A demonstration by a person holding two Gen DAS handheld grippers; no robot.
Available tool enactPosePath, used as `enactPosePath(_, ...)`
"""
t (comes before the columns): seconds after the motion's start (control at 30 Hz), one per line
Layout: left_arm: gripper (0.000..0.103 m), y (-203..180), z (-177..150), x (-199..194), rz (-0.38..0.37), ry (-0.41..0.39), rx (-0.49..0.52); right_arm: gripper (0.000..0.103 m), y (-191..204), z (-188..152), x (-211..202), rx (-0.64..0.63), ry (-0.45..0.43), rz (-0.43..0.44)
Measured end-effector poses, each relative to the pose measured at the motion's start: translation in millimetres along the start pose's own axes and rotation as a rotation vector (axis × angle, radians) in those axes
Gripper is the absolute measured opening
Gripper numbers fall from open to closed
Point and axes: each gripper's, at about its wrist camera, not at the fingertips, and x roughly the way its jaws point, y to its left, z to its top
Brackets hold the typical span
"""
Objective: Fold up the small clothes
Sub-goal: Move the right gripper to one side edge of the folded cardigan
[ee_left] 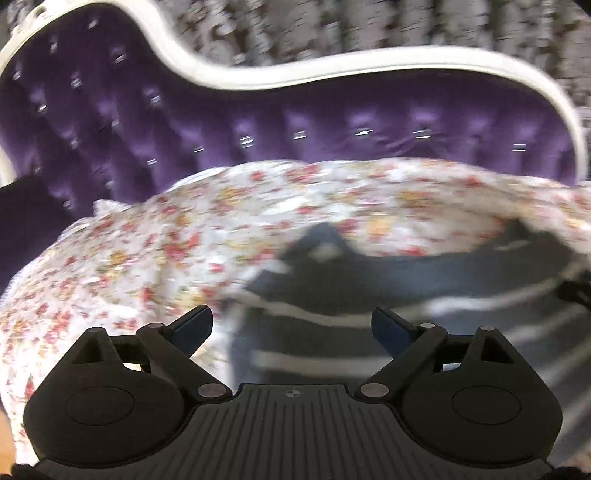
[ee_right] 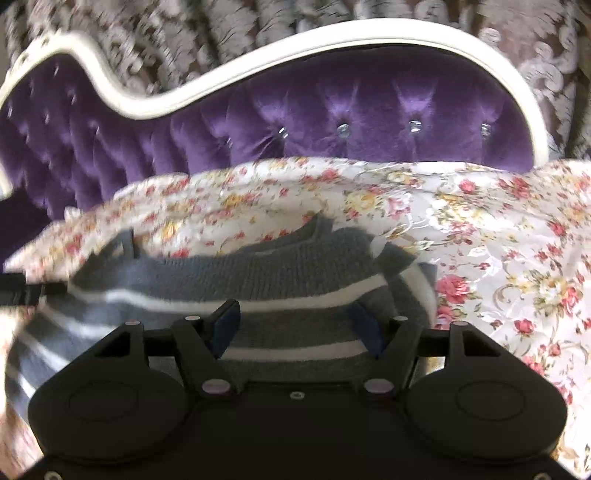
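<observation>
A small grey knit sweater with white stripes (ee_left: 424,280) lies on the floral bedspread (ee_left: 147,258). In the left wrist view it lies ahead and to the right of my left gripper (ee_left: 291,325), which is open and empty, its jaws wide apart above the sweater's left edge. In the right wrist view the sweater (ee_right: 258,273) lies straight ahead, its neckline toward the headboard. My right gripper (ee_right: 295,325) is open, its jaws spread just over the striped body, holding nothing. Both views are blurred by motion.
A purple tufted headboard (ee_right: 332,122) with a white curved frame (ee_left: 295,70) stands behind the bed, also seen in the left wrist view (ee_left: 258,133). Patterned grey curtains (ee_right: 258,22) hang behind it. The other gripper's black edge (ee_right: 22,288) shows at the left.
</observation>
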Motion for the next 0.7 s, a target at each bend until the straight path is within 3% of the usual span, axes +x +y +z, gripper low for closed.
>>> enactPosePath(0.2,0.094,-45.3,-8.9,-9.6,-0.121,0.037,0.061,0.076,-36.3,10.9,-13.3,0.14,-0.039,-0.018)
enactPosePath(0.37,0.096,-58.0,-20.7,11.8,-0.114,0.104,0.04,0.082,-73.9,14.2,-17.8,0.273,0.018,0.089)
enactPosePath(0.43,0.098,-51.1,-22.6,15.6,-0.134,0.106,-0.014,0.084,-83.0,13.5,-17.1,0.306,0.059,0.134)
enactPosePath(0.7,0.103,-52.8,-26.7,15.7,-0.141,0.107,-0.018,0.085,-101.5,6.1,-9.4,0.417,0.207,0.317)
